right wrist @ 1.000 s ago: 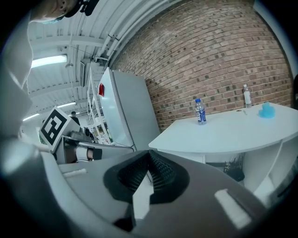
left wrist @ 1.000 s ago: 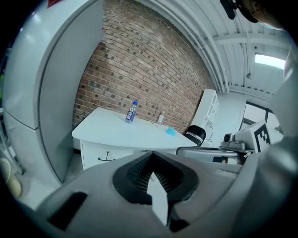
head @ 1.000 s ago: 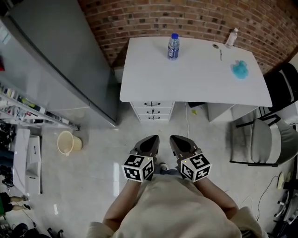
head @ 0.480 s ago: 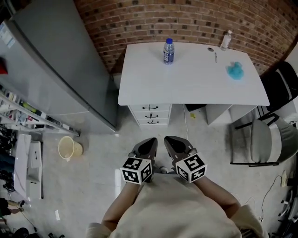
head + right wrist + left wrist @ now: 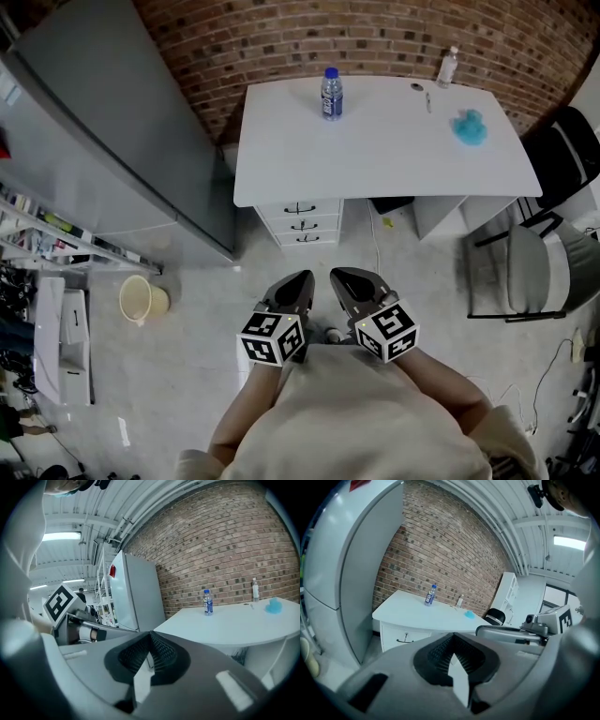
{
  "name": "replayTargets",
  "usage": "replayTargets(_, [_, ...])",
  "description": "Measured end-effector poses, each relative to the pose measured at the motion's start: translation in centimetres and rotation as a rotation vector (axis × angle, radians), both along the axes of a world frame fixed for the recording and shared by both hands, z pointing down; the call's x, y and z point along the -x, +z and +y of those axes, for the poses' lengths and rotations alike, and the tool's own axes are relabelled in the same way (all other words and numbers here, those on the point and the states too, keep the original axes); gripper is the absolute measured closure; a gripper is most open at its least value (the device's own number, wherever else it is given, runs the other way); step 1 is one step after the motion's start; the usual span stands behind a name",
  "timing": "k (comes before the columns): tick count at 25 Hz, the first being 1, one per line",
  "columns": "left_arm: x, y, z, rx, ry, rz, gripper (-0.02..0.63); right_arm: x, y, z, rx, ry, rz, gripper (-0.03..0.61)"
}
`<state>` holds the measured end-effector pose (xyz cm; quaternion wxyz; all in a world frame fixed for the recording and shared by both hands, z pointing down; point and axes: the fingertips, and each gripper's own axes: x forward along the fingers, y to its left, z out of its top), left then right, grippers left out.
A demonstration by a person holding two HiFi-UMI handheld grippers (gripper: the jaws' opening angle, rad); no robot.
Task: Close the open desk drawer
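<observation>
A white desk (image 5: 384, 141) stands against the brick wall, with a three-drawer unit (image 5: 302, 223) under its left end. From here I cannot tell which drawer stands out. Both grippers hover side by side over the floor, well short of the drawers and pointing toward them. My left gripper (image 5: 300, 281) is shut with nothing in it, and so is my right gripper (image 5: 343, 279). In the left gripper view the shut gripper (image 5: 452, 651) frames the desk (image 5: 422, 613) and a drawer front (image 5: 401, 637). The right gripper view shows its shut gripper (image 5: 150, 651) below the desk (image 5: 234, 620).
A tall grey fridge (image 5: 112, 141) stands left of the desk. A beige bucket (image 5: 141, 298) sits on the floor at left. Black and grey chairs (image 5: 530, 272) are at right. On the desk are a water bottle (image 5: 330, 94), a small bottle (image 5: 448, 67) and a blue object (image 5: 467, 127).
The desk now sits a little higher and further left in the head view. Both grippers stay shut and close together, and the right one's marker cube has rolled slightly.
</observation>
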<state>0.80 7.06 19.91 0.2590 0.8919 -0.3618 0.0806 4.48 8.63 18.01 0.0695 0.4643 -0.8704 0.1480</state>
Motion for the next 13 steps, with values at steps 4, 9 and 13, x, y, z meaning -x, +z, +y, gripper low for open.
replayTargets(4, [0.09,0.19,0.31,0.004,-0.009,-0.001,0.617,0.09,0.22,0.36,0.005,-0.005,0.006,0.577])
replayTargets(9, [0.27,0.37,0.71,0.007,-0.017,-0.003,0.617,0.19,0.31,0.45,0.007,-0.009,0.005,0.577])
replayTargets(13, [0.13,0.76,1.03,0.008,-0.016,0.004,0.617,0.37,0.78,0.71,0.009,-0.024,0.011,0.578])
